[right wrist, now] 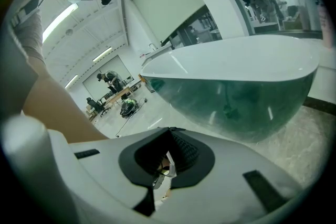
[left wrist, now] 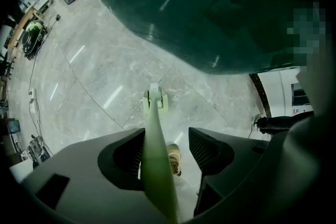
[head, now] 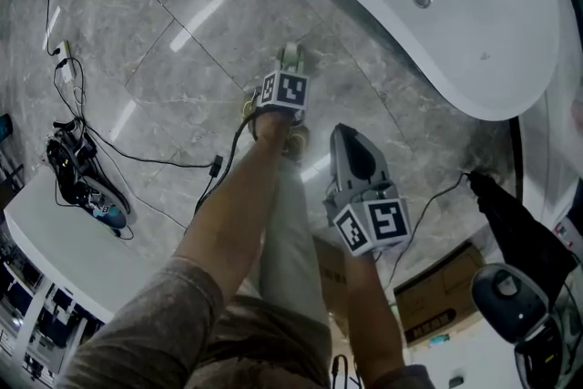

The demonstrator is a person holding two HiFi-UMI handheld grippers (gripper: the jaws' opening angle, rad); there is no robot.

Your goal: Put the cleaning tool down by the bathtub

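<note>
The pale green long-handled cleaning tool (left wrist: 156,155) has its head down on the grey marble floor (left wrist: 94,76), near the white oval bathtub (left wrist: 210,8). The left gripper (left wrist: 166,132) has its jaws apart around the handle. Whether one pad touches it is unclear, and the handle's upper end is cut off. The right gripper (right wrist: 169,139) has its jaws closed together.

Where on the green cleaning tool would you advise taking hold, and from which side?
I'd take its slim handle, well above the head: it stands nearly upright, head on the floor beside the bathtub, so bring the left tongs down from above, straddling it.
</note>
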